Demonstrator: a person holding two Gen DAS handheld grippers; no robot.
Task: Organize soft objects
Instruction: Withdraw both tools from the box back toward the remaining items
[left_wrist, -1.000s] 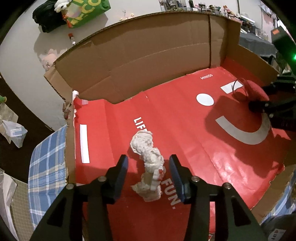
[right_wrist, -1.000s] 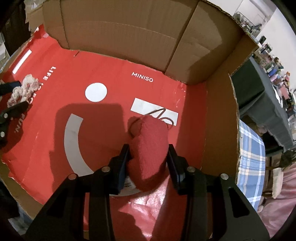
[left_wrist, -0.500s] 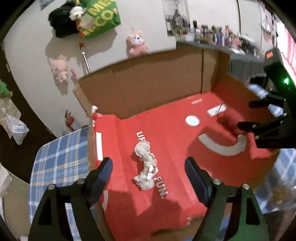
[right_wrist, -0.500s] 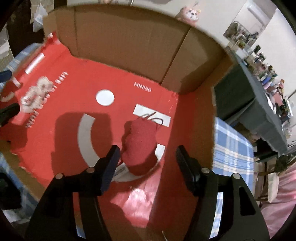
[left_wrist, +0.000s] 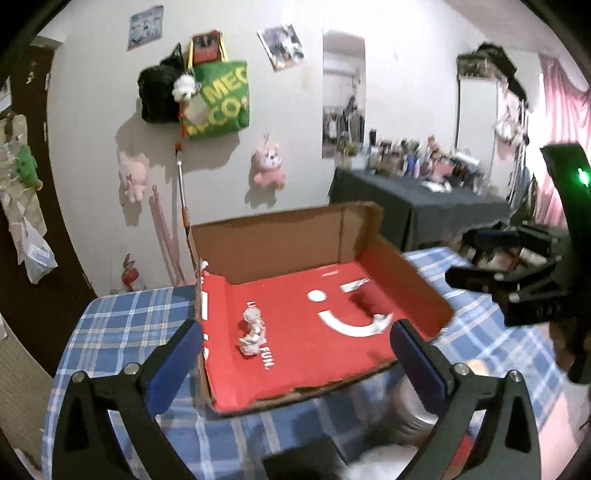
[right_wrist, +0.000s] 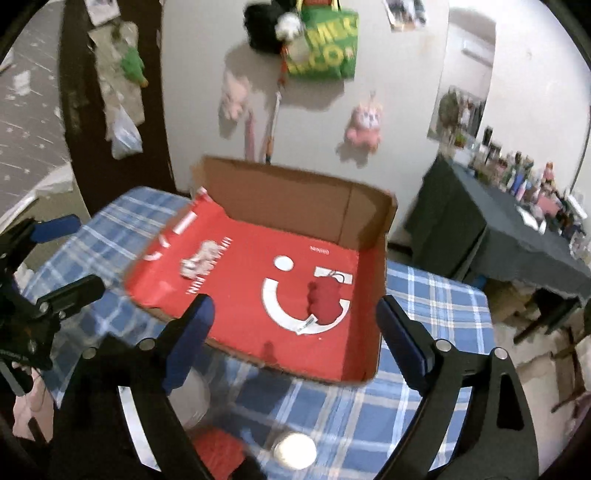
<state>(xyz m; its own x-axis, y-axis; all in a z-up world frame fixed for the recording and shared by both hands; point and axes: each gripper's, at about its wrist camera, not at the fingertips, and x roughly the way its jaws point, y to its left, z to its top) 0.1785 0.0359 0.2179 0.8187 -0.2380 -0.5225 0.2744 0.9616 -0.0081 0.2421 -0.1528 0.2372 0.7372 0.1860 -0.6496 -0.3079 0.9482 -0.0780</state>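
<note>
Hovering: left tongs (left_wrist: 295, 345) and right tongs (right_wrist: 291, 325) both spread, empty | red plush (right_wrist: 325, 303) clear only from right wrist

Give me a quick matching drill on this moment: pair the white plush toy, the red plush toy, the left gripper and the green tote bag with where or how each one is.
Things:
1. white plush toy
2. red plush toy
3. left gripper
4. green tote bag

Places or states:
A. hanging on the wall behind the box
B. lying on the white smile curve printed on the box floor
C. open, holding nothing
D. lying by the printed word FUN on the box floor

Pairs: 1-D, 2-B, 3-C, 4-A
</note>
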